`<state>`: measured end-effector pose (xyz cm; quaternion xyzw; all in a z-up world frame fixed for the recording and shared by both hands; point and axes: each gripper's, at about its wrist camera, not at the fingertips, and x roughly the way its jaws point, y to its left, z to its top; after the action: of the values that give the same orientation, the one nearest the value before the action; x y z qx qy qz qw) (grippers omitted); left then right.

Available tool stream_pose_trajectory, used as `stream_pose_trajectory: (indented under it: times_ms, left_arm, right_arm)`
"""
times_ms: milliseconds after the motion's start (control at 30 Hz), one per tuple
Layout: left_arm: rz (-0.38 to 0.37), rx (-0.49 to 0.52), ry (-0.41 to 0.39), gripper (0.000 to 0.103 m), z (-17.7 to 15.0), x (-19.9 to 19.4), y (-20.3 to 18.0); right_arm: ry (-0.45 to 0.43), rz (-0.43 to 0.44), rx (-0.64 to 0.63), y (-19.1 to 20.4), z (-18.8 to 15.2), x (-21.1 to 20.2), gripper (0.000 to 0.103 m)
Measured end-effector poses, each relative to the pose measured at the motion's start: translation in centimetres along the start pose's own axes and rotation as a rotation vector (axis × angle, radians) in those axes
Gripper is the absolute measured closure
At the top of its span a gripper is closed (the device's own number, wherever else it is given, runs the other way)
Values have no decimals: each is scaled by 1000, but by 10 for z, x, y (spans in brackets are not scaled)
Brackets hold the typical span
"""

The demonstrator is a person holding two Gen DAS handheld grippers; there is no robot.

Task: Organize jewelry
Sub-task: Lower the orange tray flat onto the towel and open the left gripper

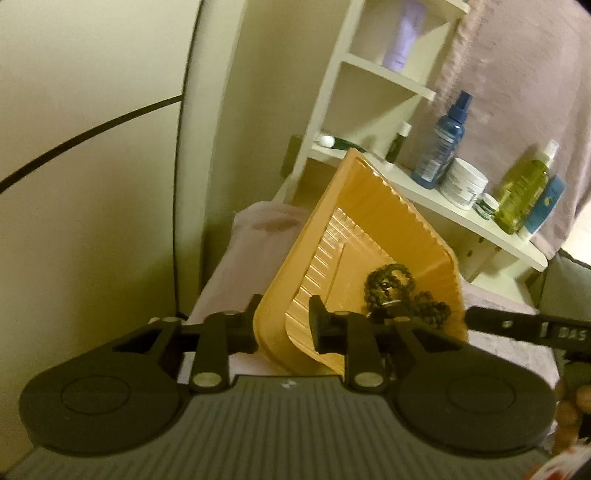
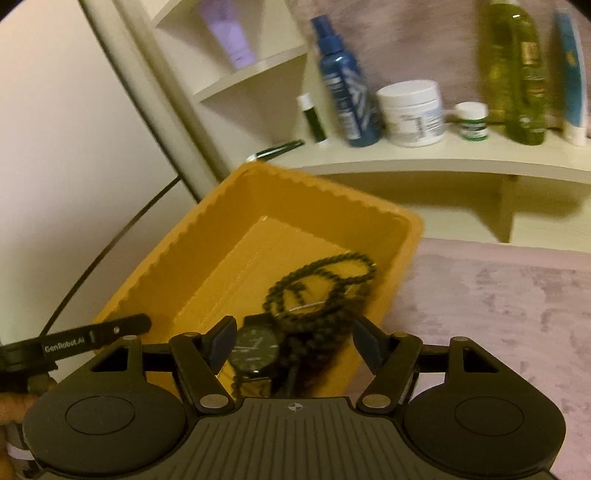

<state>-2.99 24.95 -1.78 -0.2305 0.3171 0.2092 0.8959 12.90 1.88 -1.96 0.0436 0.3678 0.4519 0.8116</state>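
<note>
A yellow plastic tray (image 1: 373,221) is tilted up off the pink cloth. My left gripper (image 1: 284,325) is shut on the tray's near rim, one finger outside the wall and one inside. A dark bead necklace (image 1: 395,291) lies in the tray's low corner. In the right wrist view the tray (image 2: 229,229) holds the bead necklace (image 2: 321,288) and a black wristwatch (image 2: 256,349). My right gripper (image 2: 295,343) is open and empty, its fingers spread just above the watch and beads. The left gripper's finger (image 2: 96,338) shows at the tray's left rim.
A white shelf (image 2: 406,158) behind the tray carries a blue spray bottle (image 2: 343,81), a white jar (image 2: 413,112), a small green-labelled jar (image 2: 472,120), a green oil bottle (image 2: 517,70) and a purple tube (image 2: 229,33). Pink cloth (image 2: 498,314) covers the surface to the right.
</note>
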Motion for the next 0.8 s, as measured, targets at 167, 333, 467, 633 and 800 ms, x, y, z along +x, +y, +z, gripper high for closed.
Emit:
stream_pose_trajectory:
  times_ms: [167,333,467,633,800]
  left_arm:
    - [19,-27,12,76,-5,2,11]
    - [41,-42,9,74,-9,-3,19]
    - [59,-42,-3,72,-13,-13,22]
    - [82,-2,-27,64,-14,-34,13]
    - [56,78,-38,32,-17,-57,-19]
  right_arm:
    - [-30,-12,13,-3,1,-13,34]
    - [-53,-28,26,-2,-6,-24,33]
    - [-79,-58,36,0,-11,-35,33]
    - [-95,-118,71,-2,-20,-57,30]
    - [-83,-219,127,-10,-33,-84,27]
